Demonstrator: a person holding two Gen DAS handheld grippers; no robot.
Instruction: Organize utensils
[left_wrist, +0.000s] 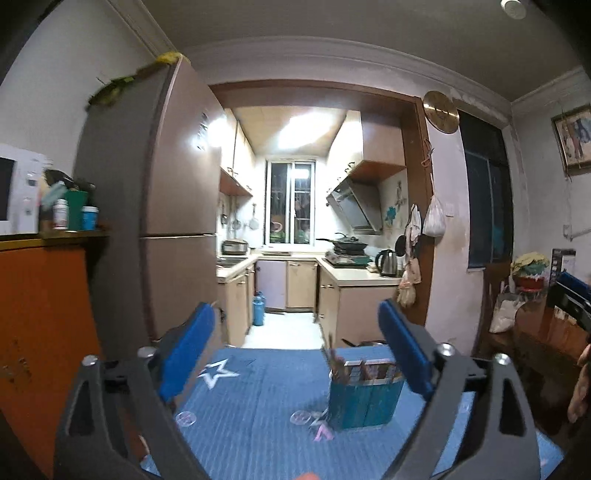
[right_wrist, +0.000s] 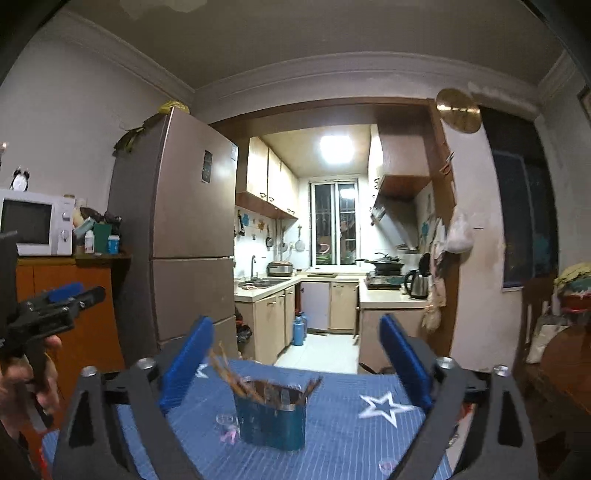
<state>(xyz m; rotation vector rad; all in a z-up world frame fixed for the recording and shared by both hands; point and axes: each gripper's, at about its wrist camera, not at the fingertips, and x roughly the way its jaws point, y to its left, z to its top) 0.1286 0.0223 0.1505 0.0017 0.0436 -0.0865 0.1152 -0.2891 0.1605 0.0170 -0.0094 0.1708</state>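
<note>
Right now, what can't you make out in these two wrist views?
- Holder contents, left wrist view: motion blur; chopsticks or other utensils, cannot tell.
- Same holder, right wrist view: sticks blurred, count unreadable.
- Tablecloth near edge, both views: hidden by gripper frames.
- Left gripper, right wrist view: side-on, cut by left edge.
- Kitchen counter items: too small.
</note>
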